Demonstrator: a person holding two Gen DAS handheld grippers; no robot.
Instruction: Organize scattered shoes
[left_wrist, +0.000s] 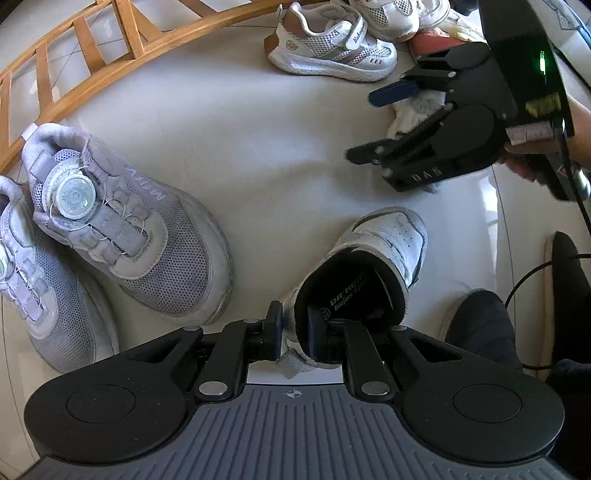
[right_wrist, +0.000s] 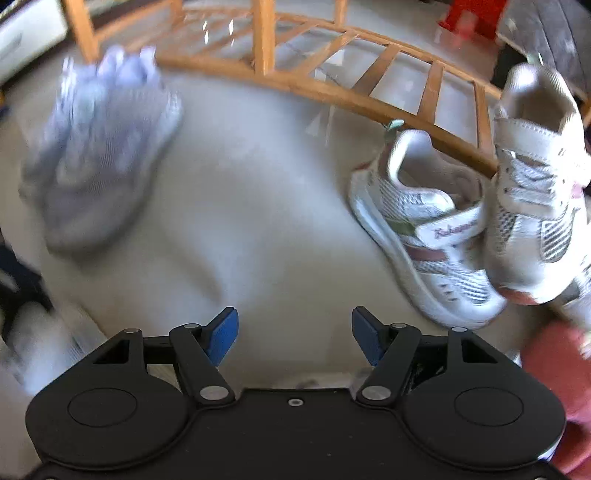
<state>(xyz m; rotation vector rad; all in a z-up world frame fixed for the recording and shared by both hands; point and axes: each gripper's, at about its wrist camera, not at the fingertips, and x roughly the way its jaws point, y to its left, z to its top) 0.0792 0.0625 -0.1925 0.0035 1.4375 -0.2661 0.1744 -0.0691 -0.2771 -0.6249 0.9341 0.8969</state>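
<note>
My left gripper (left_wrist: 295, 332) is shut on the heel rim of a small white shoe (left_wrist: 388, 240) with a black lining; one pad is outside the heel, the other inside. Two grey mesh shoes (left_wrist: 147, 236) with dial laces lie side by side at the left. My right gripper (left_wrist: 364, 123) hovers at the upper right, open, over a white shoe it partly hides. In the right wrist view the right gripper (right_wrist: 295, 336) is open with bare floor between its blue pads. White and brown strap shoes (right_wrist: 424, 236) lie to its right; the grey shoes (right_wrist: 99, 162) are blurred at the left.
A curved wooden slatted rack (left_wrist: 74, 48) runs along the back of the pale tiled floor (left_wrist: 258, 155). More white strap shoes (left_wrist: 332, 44) and something pink (left_wrist: 432, 42) are piled at the upper right. A person's dark-clad leg (left_wrist: 487, 325) and a cable are at the lower right.
</note>
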